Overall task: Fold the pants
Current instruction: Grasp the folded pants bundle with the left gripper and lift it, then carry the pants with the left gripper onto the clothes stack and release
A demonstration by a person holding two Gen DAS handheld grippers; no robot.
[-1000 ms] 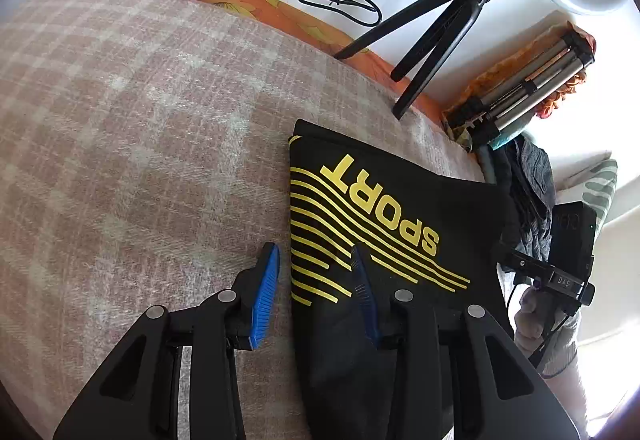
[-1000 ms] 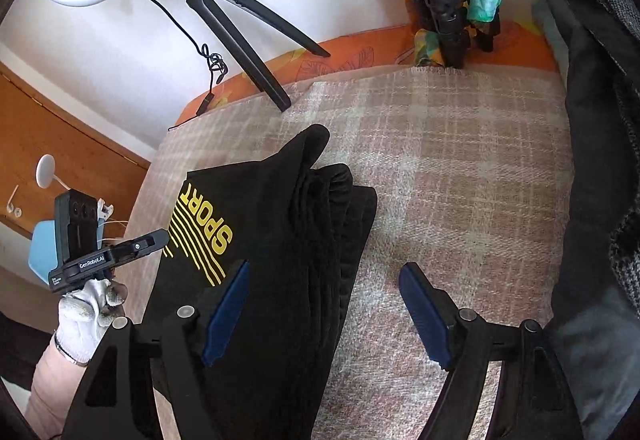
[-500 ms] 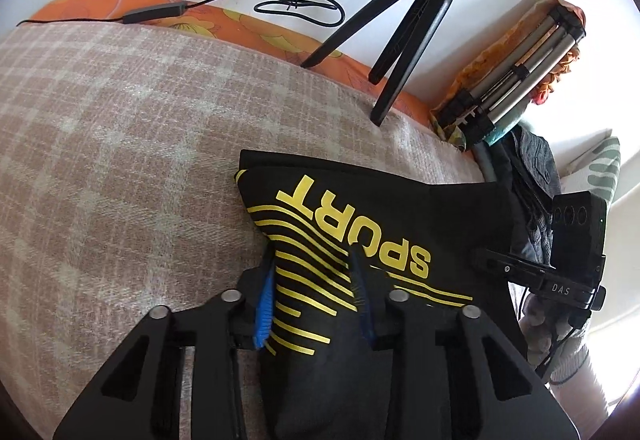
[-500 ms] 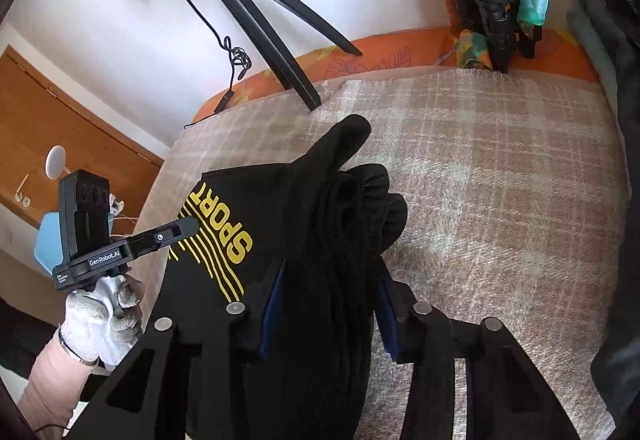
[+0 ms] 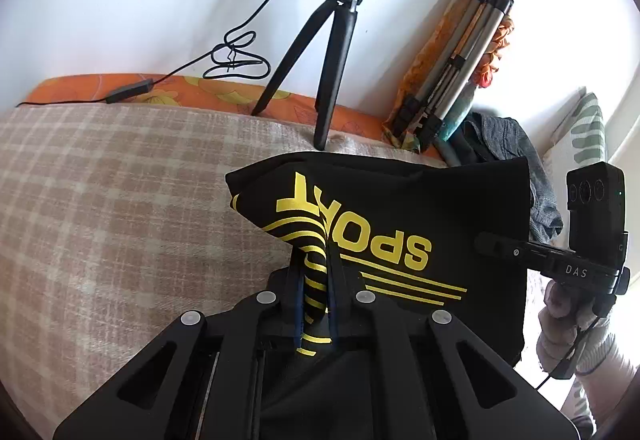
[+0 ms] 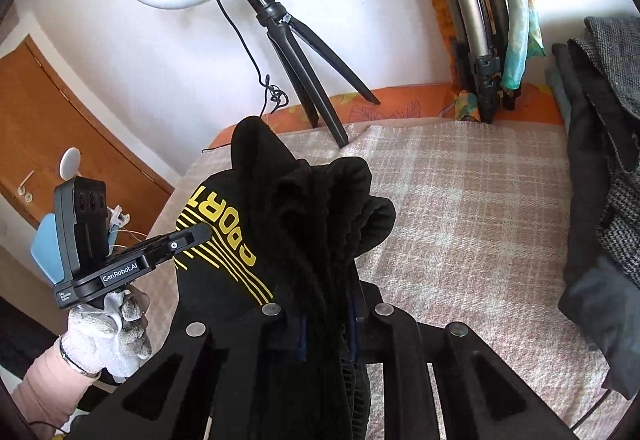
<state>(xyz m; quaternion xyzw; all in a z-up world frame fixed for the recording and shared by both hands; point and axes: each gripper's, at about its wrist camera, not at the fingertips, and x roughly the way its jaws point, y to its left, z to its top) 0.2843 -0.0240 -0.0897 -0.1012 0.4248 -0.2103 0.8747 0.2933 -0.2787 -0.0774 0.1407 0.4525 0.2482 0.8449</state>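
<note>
The black pants (image 5: 400, 199) with a yellow SPORT print hang lifted above the checked blanket (image 5: 100, 199). My left gripper (image 5: 314, 296) is shut on the printed edge of the pants, with cloth bunched between its blue pads. My right gripper (image 6: 326, 320) is shut on the bunched black edge of the pants (image 6: 304, 207). In the left wrist view the right gripper's body (image 5: 592, 224) shows at the right of the pants. In the right wrist view the left gripper's body (image 6: 92, 236) shows at the left, held by a gloved hand.
A ring light on a black tripod (image 5: 332, 51) stands at the blanket's far edge by the wall, its cable (image 5: 236, 57) trailing left. A folded silver tripod (image 5: 456, 79) leans at the back right. Dark clothes (image 6: 600, 159) are piled at the right. A wooden door (image 6: 48, 111) is at the left.
Both grippers closed from open onto the pants' edges and lifted them off the blanket. The pants now hang bunched between the two grippers.
</note>
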